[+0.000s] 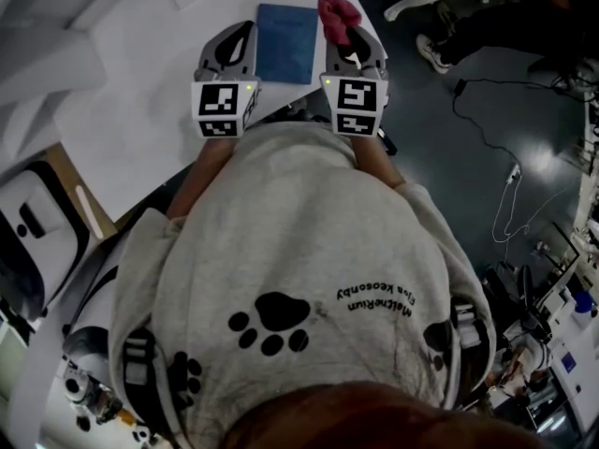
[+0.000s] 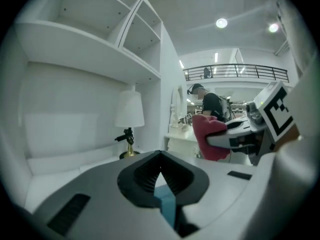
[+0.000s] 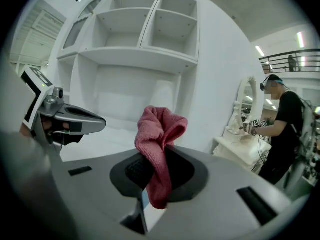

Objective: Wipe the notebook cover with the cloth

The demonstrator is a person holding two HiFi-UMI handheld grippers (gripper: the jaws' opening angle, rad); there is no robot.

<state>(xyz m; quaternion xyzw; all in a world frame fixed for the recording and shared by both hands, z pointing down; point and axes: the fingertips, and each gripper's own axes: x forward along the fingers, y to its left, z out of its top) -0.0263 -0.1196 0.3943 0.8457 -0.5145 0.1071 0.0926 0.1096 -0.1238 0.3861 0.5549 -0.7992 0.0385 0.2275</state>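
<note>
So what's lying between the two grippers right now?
The blue notebook lies between the left gripper and the right gripper, which grips the pink cloth; the head view shows it.

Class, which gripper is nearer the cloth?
Right. The right gripper clamps the cloth in its jaws. The left gripper sits on the far side of the notebook, apart from the cloth.

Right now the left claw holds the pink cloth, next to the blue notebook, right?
No: it is the right claw that holds the cloth, as the right gripper view shows. The cloth is indeed next to the notebook.
</note>
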